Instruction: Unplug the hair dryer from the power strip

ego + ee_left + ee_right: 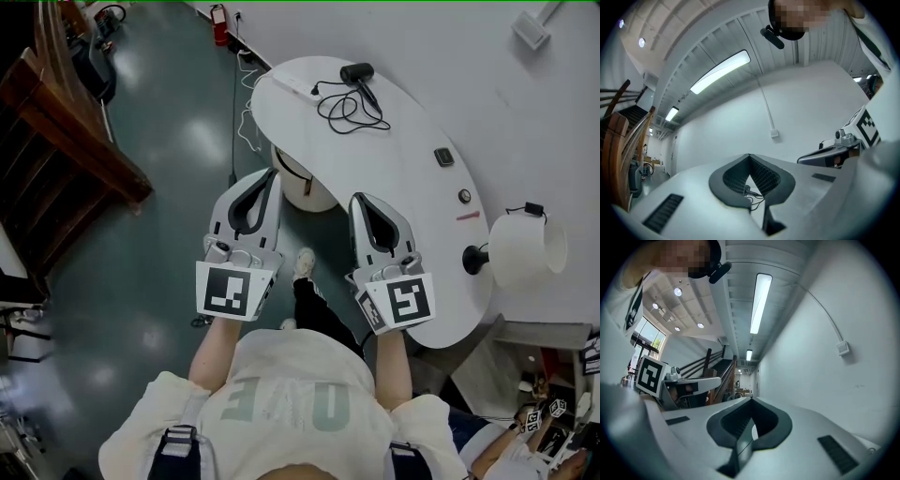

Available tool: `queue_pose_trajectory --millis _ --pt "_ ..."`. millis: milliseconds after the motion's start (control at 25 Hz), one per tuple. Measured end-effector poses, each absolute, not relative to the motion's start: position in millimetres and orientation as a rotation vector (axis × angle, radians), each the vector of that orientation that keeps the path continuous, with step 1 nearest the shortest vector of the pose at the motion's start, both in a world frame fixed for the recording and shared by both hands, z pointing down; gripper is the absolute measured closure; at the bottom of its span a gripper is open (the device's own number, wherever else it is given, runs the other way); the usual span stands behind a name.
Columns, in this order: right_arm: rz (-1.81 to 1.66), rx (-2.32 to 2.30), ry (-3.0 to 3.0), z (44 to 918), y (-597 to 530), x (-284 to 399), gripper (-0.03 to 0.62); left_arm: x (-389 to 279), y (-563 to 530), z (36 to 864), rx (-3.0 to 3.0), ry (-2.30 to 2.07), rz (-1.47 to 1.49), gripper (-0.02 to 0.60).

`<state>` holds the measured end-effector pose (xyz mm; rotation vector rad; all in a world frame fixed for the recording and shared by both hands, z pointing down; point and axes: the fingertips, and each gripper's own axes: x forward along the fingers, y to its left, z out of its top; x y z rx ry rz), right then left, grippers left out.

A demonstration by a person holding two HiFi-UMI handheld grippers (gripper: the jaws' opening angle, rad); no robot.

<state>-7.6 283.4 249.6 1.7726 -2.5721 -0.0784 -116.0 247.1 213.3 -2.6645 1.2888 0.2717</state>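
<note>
On the far end of the white oval table lies a black hair dryer with its black cord coiled beside it. The cord runs to a white power strip at the table's far left edge. My left gripper hovers shut and empty over the table's near left edge, well short of the strip. My right gripper is shut and empty above the table's near part. In the left gripper view the closed jaws frame a bit of the cord. The right gripper view shows its jaws closed on nothing.
A white round stool stands under the table's left edge. A small dark square object and a round button-like thing lie on the table. A white cylinder with a black knob sits at the right. Wooden stairs rise at left.
</note>
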Motion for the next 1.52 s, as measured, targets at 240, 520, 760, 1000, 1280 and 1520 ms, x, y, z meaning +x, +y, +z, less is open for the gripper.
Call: queue_pose_trajectory --millis 240,520,760,1000,1280,1520 --pt "-0.081 1.731 -2.619 255 196 11 0.592 -102 170 213 -2.628 1.317 0.263 0.578" --pt "-0.084 1.690 -2.643 253 85 32 0.591 -88 60 204 -2.580 1.367 0.228 0.578" --pt "-0.058 1.672 -2.666 253 15 46 0.591 -71 -4 201 -2.580 1.368 0.250 0.578" --pt "-0.084 1.663 -2.646 250 -32 50 0.591 -59 -55 208 -2.626 1.333 0.246 0.578" --pt "-0.042 1.685 -2.606 265 -68 51 0.591 -49 -101 213 -2.671 1.277 0.243 0.578" --pt "0.017 1.651 -2.607 282 -87 48 0.591 -44 -120 225 -2.704 1.277 0.218 0.578"
